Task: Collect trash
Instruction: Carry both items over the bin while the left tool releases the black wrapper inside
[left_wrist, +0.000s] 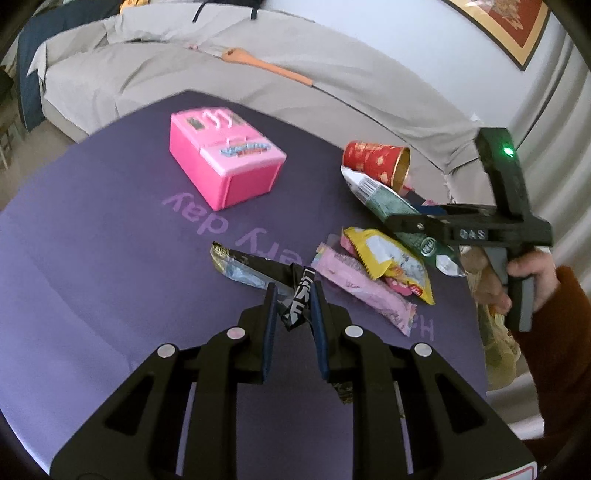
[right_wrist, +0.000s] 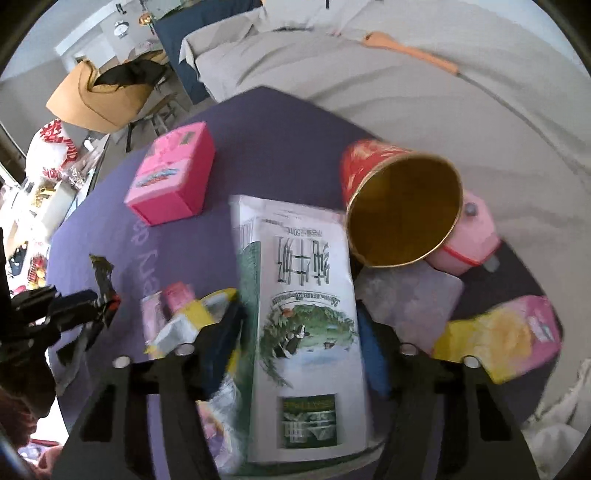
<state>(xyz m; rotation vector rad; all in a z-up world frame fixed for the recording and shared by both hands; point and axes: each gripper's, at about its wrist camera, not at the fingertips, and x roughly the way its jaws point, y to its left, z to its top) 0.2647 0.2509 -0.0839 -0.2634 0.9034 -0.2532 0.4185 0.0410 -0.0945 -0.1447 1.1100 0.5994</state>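
Note:
In the left wrist view my left gripper (left_wrist: 294, 291) is shut on a black wrapper with white letters (left_wrist: 295, 310), just above the purple tablecloth (left_wrist: 92, 240). A green-and-white milk carton (right_wrist: 306, 295) fills the right wrist view, and my right gripper (right_wrist: 300, 314) is shut on it, a blue pad against each long side. From the left camera the carton (left_wrist: 376, 192) slants in the right gripper (left_wrist: 399, 218), which a hand (left_wrist: 532, 273) holds. More trash lies on the cloth: a yellow packet (left_wrist: 388, 258), a pink wrapper (left_wrist: 362, 288), a clear-and-black wrapper (left_wrist: 240, 266) and a tipped red paper cup (right_wrist: 399, 206).
A pink toy box (left_wrist: 225, 158) stands at the far side of the table. Behind the cup lie a pink toy pot (right_wrist: 472, 236) and a yellow-pink packet (right_wrist: 506, 336). A beige-covered sofa (left_wrist: 258, 66) with an orange wooden stick (left_wrist: 269, 66) runs behind the table. A pale plastic bag (left_wrist: 495, 332) hangs by the hand.

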